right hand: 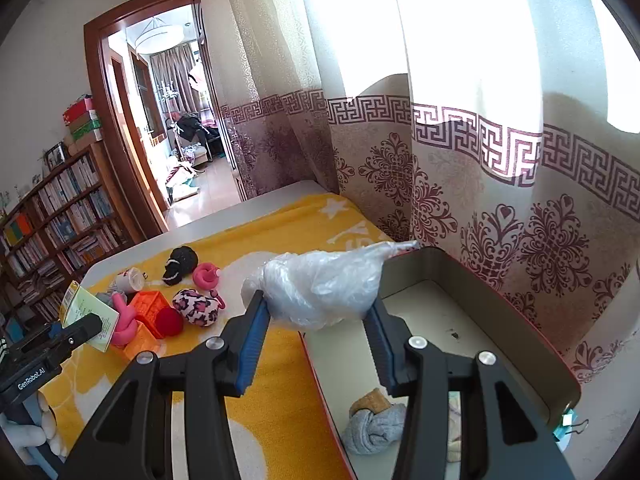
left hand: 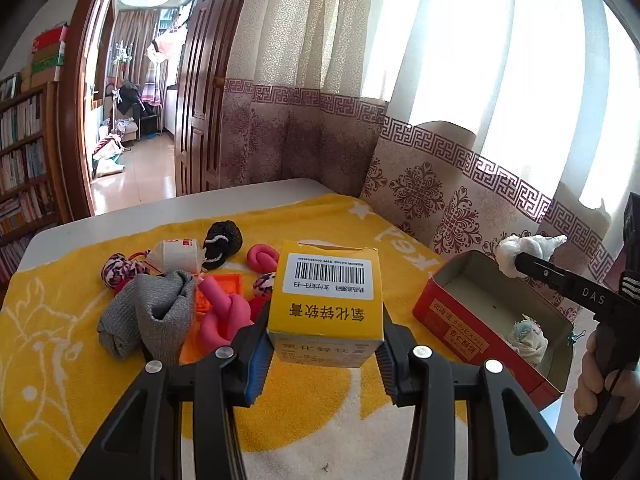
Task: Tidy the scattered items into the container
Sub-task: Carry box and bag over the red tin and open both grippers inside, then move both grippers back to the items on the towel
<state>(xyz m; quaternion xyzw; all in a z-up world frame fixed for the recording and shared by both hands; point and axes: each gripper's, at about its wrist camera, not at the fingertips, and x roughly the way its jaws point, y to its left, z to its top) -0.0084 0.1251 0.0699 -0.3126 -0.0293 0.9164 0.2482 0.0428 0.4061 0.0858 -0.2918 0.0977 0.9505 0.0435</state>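
We take the red tin (left hand: 476,320) as our reference; it sits open on the yellow towel (left hand: 60,340), at the towel's edge beside the patterned curtain (right hand: 500,208). We find the left gripper (left hand: 326,354) clenched on a yellow box (left hand: 326,300), its pads pressing both side walls; the box is held clear of the towel, to the left of the tin and not over it. The right gripper (right hand: 316,344) is clenched on a crumpled clear plastic bag (right hand: 320,290), held at the tin's near-left rim, partly over the tin's interior; in the left wrist view the same bag (left hand: 520,250) shows above the tin's far corner. Inside the tin we note a grey sock bundle (right hand: 376,424) and a small tan item (right hand: 370,400) at the end nearest the right gripper. Well left of the tin, on the towel, a cluster remains: a grey sock (left hand: 148,316), a pink knotted toy (left hand: 224,316), an orange plastic piece (left hand: 222,286), a black ball (left hand: 224,242), a white cup (left hand: 176,256) on its side, and a pink-and-black patterned ball (right hand: 196,306). We cannot tell whether the sock touches the orange piece. A hand (left hand: 604,392) grips the right gripper's handle beyond the tin's right end.
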